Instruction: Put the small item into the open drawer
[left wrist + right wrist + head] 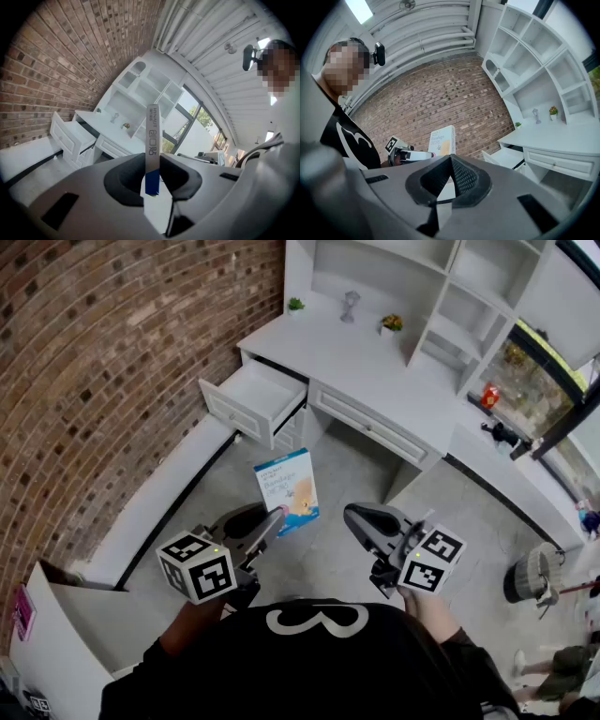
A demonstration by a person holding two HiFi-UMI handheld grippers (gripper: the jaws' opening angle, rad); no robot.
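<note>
A flat white and blue box [286, 491] is the small item, and my left gripper [278, 515] is shut on its lower edge, holding it upright above the grey floor. In the left gripper view the box [152, 136] stands edge-on between the jaws of the left gripper [153, 177]. The open white drawer [258, 399] juts from the left end of the white desk [366, 362], well ahead of the box. It also shows far off as the drawer [70, 137]. My right gripper [352, 515] hangs beside the left one, shut and empty. From the right gripper [451, 161] I see the box [442, 139] and the drawer [506, 158].
A brick wall [103, 352] runs along the left, with a low white ledge [159, 502] at its foot. White shelves [441, 287] rise behind the desk, which carries two small plants and a figurine [350, 306]. A wicker basket [536, 573] stands at the right.
</note>
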